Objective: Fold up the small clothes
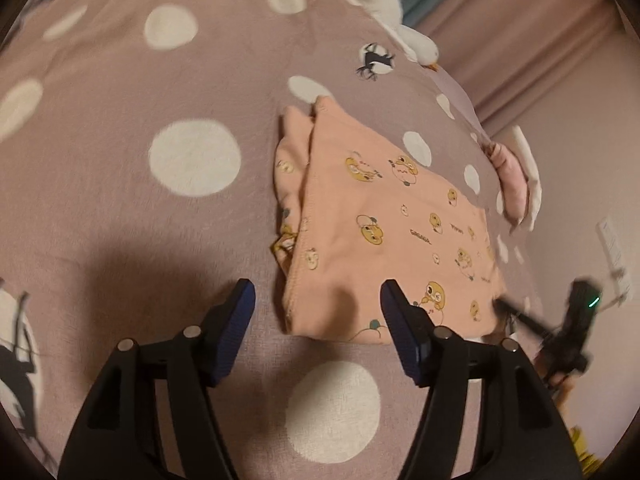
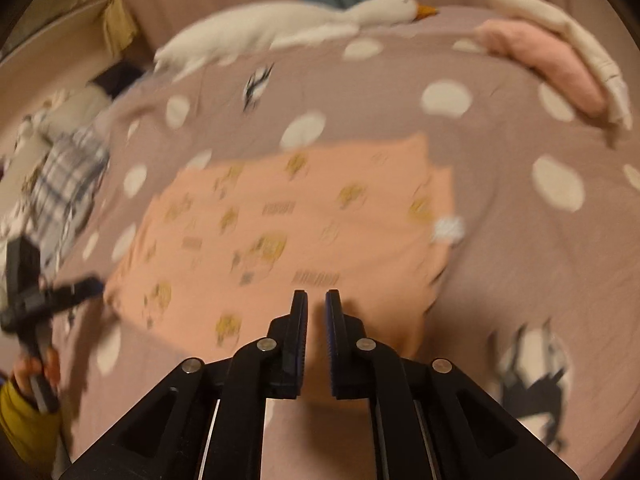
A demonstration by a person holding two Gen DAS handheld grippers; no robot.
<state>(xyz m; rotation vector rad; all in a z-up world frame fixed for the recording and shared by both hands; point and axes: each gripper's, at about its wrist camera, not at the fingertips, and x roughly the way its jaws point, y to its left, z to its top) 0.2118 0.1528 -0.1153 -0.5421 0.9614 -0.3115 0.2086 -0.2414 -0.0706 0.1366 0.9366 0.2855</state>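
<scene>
1. Now my left gripper (image 1: 316, 312) hangs apart, empty; my right gripper (image 2: 316, 320) is pinched together on nothing.
2. Between them, the peach garment (image 1: 384, 232) lies folded on the dotted blanket (image 1: 120, 100).
3. Fold looks finished; next comes lifting it towards the folded pile (image 2: 560, 60), I reckon.

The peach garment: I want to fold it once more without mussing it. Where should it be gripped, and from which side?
Probably grip the peach garment at its near folded corner, where the stacked layers meet. The open left gripper already straddles that hem, so come in low from the near side, pinching every layer together.
</scene>
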